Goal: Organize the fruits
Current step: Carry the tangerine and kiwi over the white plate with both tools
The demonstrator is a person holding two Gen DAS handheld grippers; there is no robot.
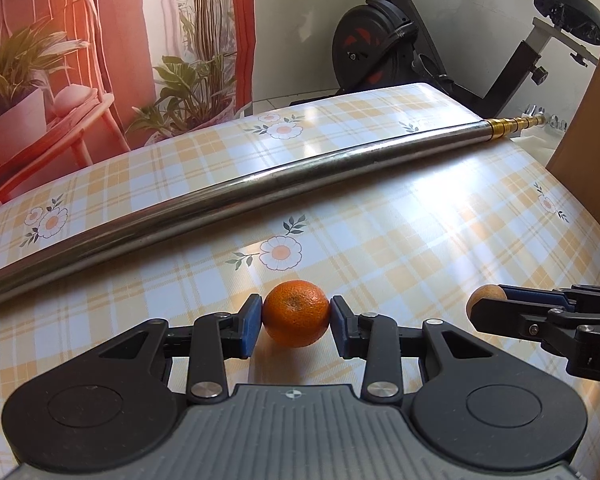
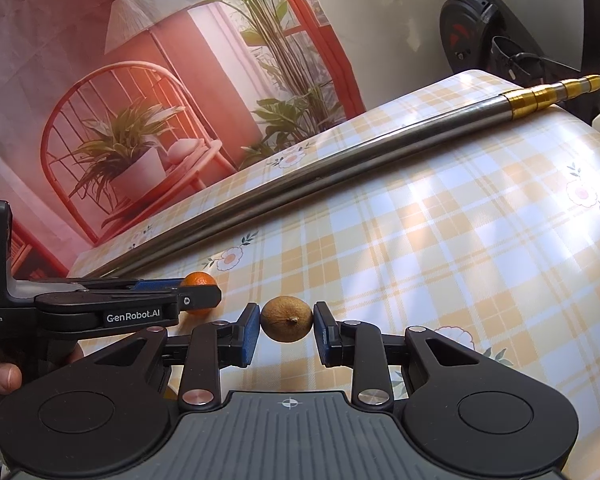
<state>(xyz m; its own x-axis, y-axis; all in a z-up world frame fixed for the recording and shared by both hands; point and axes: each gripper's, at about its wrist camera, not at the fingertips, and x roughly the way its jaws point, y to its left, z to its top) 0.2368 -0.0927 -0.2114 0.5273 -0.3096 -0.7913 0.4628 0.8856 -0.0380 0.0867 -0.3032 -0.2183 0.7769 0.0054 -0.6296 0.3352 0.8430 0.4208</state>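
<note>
An orange mandarin (image 1: 296, 314) sits between the blue pads of my left gripper (image 1: 296, 312), which is shut on it, both pads touching its sides, low over the checked tablecloth (image 1: 400, 248). To its right, my right gripper (image 2: 286, 320) is shut on a small brown round fruit (image 2: 286, 319), also close to the cloth. In the left wrist view the right gripper (image 1: 488, 304) comes in from the right edge with the brown fruit (image 1: 485, 294) at its tip. In the right wrist view the left gripper (image 2: 204, 292) half hides the mandarin (image 2: 198, 280).
A long steel pole (image 1: 260, 184) with a brass-ringed end lies across the table behind the fruit. A cardboard box (image 1: 596, 152) stands at the right edge. An exercise bike (image 1: 380, 40) and a printed backdrop stand beyond the table. A thumb (image 2: 4, 376) holds the left gripper's handle.
</note>
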